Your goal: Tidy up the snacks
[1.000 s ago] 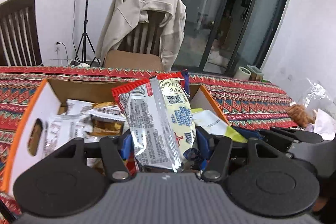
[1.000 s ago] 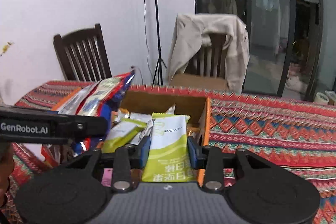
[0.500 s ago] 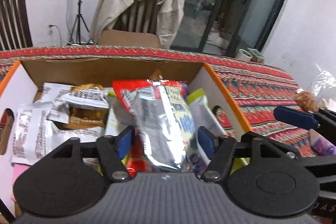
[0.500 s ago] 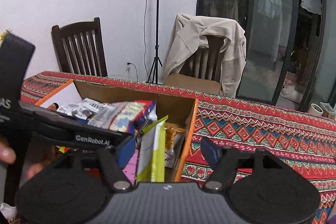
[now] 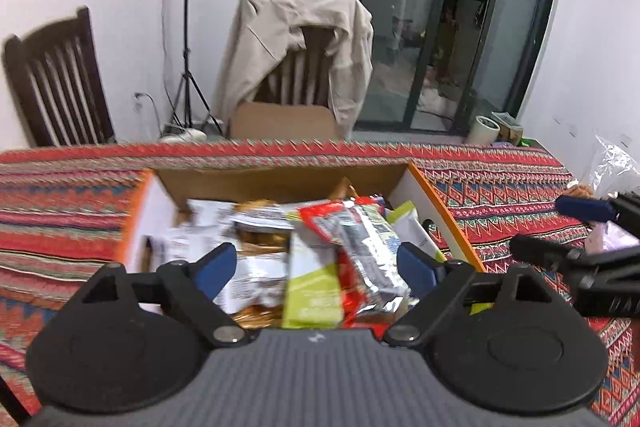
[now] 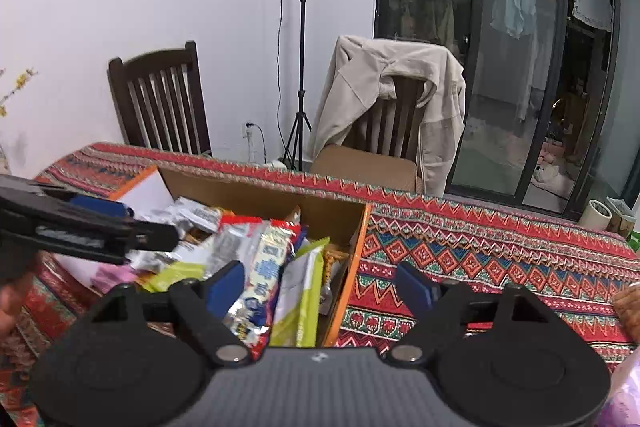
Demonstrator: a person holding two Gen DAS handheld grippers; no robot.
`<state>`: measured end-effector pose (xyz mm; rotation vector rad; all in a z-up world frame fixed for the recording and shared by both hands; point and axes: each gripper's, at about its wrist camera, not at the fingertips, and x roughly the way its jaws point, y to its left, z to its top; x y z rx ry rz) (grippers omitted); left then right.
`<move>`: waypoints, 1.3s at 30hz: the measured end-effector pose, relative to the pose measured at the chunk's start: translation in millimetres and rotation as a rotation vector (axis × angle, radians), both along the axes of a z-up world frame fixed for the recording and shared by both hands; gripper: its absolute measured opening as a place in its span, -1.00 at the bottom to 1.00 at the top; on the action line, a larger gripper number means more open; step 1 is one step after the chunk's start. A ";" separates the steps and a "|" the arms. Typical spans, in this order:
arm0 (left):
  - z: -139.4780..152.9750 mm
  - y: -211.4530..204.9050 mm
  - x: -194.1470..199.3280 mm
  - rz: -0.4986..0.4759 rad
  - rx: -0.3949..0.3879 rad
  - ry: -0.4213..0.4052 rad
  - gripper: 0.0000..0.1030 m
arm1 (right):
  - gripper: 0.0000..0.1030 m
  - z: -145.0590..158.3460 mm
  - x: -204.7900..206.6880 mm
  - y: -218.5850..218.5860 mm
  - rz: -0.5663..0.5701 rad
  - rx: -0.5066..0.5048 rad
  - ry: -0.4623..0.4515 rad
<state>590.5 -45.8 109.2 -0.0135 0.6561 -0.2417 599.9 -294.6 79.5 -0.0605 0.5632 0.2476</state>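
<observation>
- left gripper (image 5: 316, 267), black with blue pads, hangs over the near edge of the box with its jaws spread wide and nothing between them; the snacks below lie free, so i judge it is done with its packet.
- right gripper (image 6: 320, 287), the same make, also stands spread and empty, off the box's right wall over the cloth, likely clear of the box to fetch more.
- silver foil snack packet with red ends (image 5: 360, 251) lies slanted on top of the heap, leaning on the lime-green and white pouch (image 5: 314, 283) beside it.
- open cardboard box with orange rim (image 5: 444, 211) holds all the packets in view, piled loosely rather than in rows; sorting looks well along but untidy.
- red patterned tablecloth (image 6: 480, 247) covers the table under the box.
- clear crinkled plastic bag (image 5: 612, 167) sits at the far right, perhaps with more snacks; contents unclear.
- beige jacket draped on a wooden chair (image 6: 392, 95) stands beyond the table.
</observation>
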 end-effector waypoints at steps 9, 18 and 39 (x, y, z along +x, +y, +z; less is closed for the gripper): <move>50.0 38.4 -73.6 0.040 0.017 -0.088 0.94 | 0.90 53.7 -58.7 -2.0 -0.022 0.011 -0.076; 67.6 45.6 -140.2 0.036 -0.010 -0.140 0.97 | 0.93 80.1 -114.9 4.5 -0.016 0.020 -0.118; 21.4 49.8 -394.6 0.045 0.051 -0.276 1.00 | 1.00 49.9 -342.4 1.0 0.038 0.029 -0.233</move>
